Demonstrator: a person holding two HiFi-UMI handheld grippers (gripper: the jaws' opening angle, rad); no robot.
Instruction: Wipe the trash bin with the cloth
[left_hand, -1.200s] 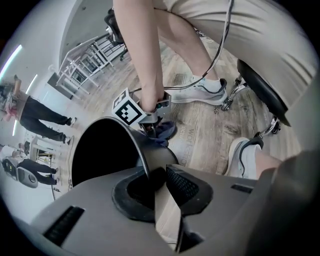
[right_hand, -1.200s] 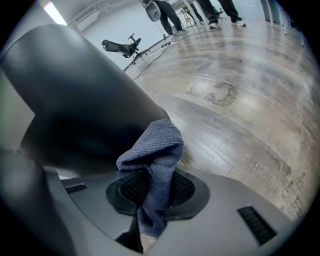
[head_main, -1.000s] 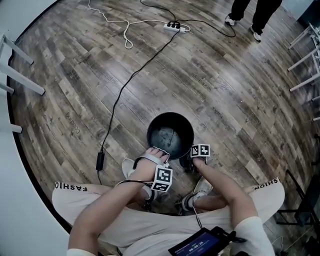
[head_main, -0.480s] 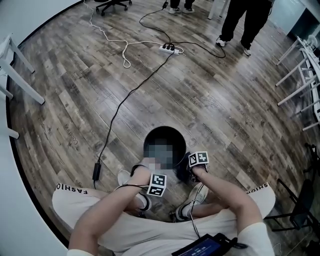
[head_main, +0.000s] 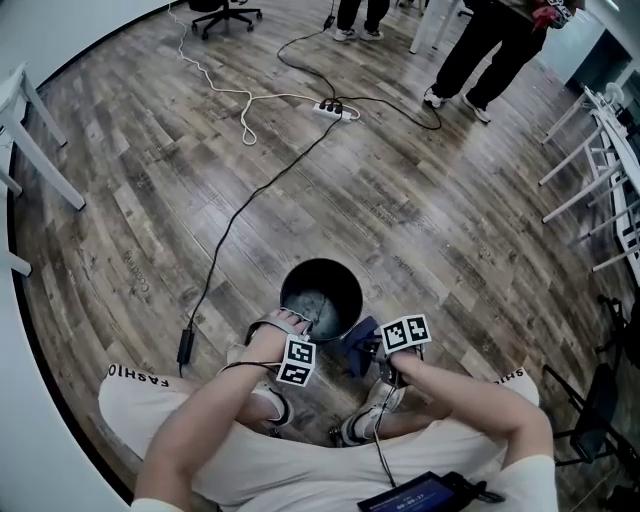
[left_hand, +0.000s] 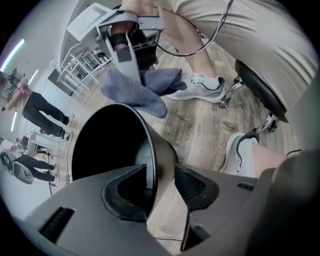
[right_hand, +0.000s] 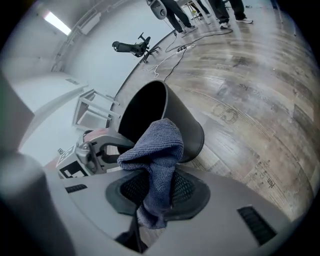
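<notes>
The left gripper (left_hand: 161, 186) is opening its jaws, with the rim of the black trash bin (left_hand: 112, 145) between them. The right gripper (right_hand: 161, 192) pinches a blue-grey cloth (right_hand: 157, 147), the bin just ahead of it.

Trash bin (right_hand: 187, 130): smooth dark shell, low sheen outside, inner wall shinier; metal or plastic, can't tell. Cloth (right_hand: 159, 150): grey-blue, looped terry weave, matt. Floor (head_main: 420, 200): wood-grain planks, satin finish, faint print. Right gripper (right_hand: 159, 192) body: matt grey plastic; pads (right_hand: 189, 189) black, cross-hatched.
</notes>
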